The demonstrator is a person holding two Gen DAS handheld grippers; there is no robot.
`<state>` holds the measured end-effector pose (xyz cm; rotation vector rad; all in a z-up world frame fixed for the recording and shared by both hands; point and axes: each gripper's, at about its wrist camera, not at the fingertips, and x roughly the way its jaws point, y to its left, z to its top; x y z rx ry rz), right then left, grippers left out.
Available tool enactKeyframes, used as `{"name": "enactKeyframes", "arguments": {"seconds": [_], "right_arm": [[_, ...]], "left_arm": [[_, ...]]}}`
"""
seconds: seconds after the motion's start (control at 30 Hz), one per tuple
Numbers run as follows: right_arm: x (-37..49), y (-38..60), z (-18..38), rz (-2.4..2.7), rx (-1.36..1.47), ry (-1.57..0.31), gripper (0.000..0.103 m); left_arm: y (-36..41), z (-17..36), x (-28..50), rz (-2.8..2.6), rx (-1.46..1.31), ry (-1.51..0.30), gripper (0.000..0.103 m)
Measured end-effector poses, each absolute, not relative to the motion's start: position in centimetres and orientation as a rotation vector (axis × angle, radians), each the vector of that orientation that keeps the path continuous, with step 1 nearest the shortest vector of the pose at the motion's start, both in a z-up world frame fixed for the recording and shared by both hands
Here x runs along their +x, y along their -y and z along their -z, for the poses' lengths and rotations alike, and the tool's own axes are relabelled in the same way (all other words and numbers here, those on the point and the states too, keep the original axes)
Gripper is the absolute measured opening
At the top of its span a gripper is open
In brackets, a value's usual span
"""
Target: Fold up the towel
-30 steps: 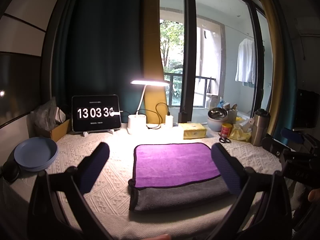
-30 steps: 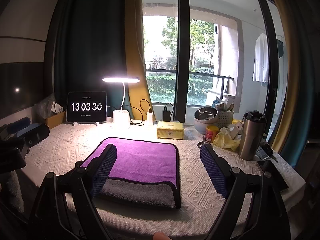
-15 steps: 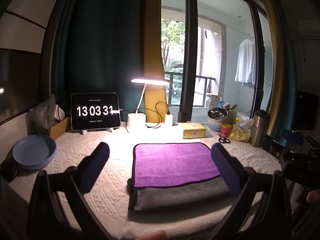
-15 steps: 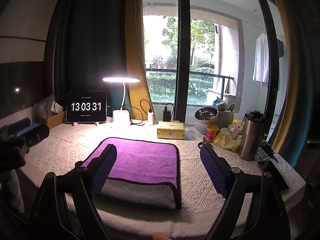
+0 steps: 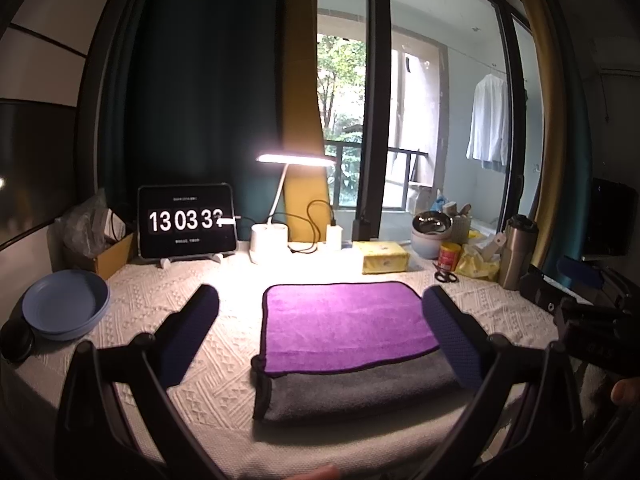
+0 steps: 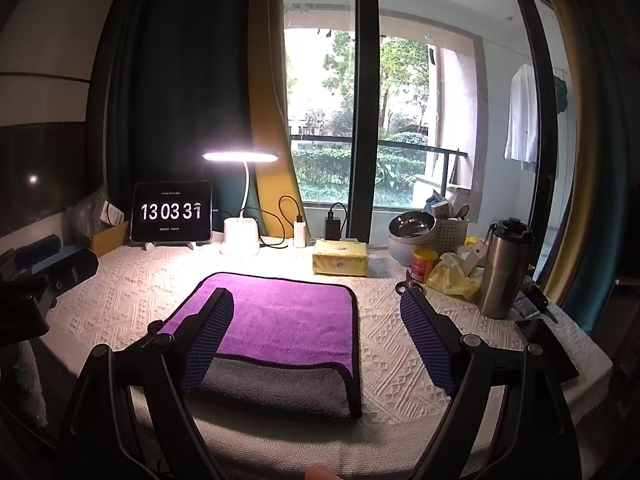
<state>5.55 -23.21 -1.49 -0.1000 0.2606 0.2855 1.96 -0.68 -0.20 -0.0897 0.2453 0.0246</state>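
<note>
A towel (image 5: 344, 328), purple on top with a grey underside showing along its near edge, lies folded flat on the white patterned tablecloth (image 5: 160, 296). It also shows in the right wrist view (image 6: 288, 320). My left gripper (image 5: 320, 304) is open and empty, held above the table's near edge, its blue-padded fingers either side of the towel. My right gripper (image 6: 316, 304) is open and empty, its left finger over the towel's left part. The right gripper body shows at the right edge of the left wrist view (image 5: 576, 312).
A tablet clock (image 5: 186, 220), a lit desk lamp (image 5: 272, 240), a yellow tissue pack (image 5: 384, 256), a metal bowl (image 5: 432, 228), a red can (image 5: 448, 256) and a steel tumbler (image 5: 516, 252) line the back. A blue plate (image 5: 64, 304) sits at far left.
Both grippers stay open and nearly still; the left one has drifted slightly. The towel has not moved. The clock has advanced.
</note>
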Motion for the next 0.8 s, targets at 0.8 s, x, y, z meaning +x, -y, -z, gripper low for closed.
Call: {"name": "enactKeyframes", "arguments": {"seconds": [0.8], "right_arm": [[11.1, 23.3, 6.6, -0.357, -0.081, -0.486, 0.078]], "left_arm": [[0.5, 5.3, 7.8, -0.015, -0.089, -0.477, 0.101]]}}
